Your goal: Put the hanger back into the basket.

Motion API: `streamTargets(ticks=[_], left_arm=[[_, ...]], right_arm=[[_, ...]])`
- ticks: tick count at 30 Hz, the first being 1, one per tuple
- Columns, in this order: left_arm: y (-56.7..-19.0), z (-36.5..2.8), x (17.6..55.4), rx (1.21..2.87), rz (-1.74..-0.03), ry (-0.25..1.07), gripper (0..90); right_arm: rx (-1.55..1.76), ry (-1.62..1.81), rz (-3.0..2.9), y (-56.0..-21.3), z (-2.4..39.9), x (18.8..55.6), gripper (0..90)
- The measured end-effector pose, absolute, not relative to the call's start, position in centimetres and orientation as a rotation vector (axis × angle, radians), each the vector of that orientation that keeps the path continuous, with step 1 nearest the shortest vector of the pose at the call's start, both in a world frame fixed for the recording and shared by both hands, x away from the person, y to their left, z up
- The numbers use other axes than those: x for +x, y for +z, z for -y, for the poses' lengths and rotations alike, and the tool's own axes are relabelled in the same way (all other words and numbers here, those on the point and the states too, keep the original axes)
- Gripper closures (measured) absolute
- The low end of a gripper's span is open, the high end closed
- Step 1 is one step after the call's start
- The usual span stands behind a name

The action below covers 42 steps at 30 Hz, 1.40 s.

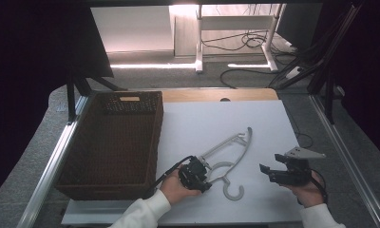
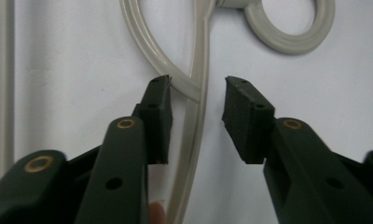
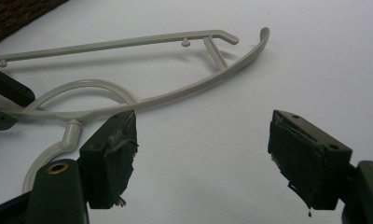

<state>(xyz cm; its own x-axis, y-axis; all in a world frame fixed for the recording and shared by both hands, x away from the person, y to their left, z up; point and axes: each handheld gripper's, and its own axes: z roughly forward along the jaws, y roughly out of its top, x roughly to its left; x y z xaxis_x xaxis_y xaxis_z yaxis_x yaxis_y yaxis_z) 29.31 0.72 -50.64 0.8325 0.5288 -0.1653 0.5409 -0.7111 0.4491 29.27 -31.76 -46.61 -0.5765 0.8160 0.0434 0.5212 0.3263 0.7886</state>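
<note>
A pale grey plastic clothes hanger (image 1: 232, 146) lies flat on the white tabletop (image 1: 202, 118), its hook toward the person. My left gripper (image 1: 205, 177) is at the hanger's neck. In the left gripper view the hanger's arm (image 2: 199, 56) runs between the two black pads of the left gripper (image 2: 197, 86), with a gap on the right side; the jaws stand apart and do not press on it. My right gripper (image 1: 265, 173) is held to the right of the hanger, open and with nothing in it. In the right gripper view the right gripper (image 3: 203, 135) faces the hanger (image 3: 175, 97) from the side.
A dark brown wicker basket (image 1: 156, 152) stands on the left part of the table, next to the left hand. Metal rails run along both table sides. Beyond the far edge are a desk frame and cables on the floor.
</note>
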Motion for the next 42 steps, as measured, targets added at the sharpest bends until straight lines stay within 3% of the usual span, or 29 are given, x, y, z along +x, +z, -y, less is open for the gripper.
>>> streamTargets(ticks=[19, 29, 42], left_arm=[[-50.93, -0.20, 28.40, 2.585, -0.769, 0.100, 74.1], [-50.89, -0.10, 28.38, 2.593, -0.739, 0.095, 81.1], [-50.36, -0.05, 28.47, 2.533, -0.722, 0.039, 81.4]], right_arm=[[1.191, 1.122, -2.229, -46.58, 31.82, 29.27, 24.6], [1.192, 1.120, -2.225, -46.55, 31.83, 29.28, 24.6], [1.218, 1.129, -2.168, -46.11, 32.63, 29.26, 24.6]])
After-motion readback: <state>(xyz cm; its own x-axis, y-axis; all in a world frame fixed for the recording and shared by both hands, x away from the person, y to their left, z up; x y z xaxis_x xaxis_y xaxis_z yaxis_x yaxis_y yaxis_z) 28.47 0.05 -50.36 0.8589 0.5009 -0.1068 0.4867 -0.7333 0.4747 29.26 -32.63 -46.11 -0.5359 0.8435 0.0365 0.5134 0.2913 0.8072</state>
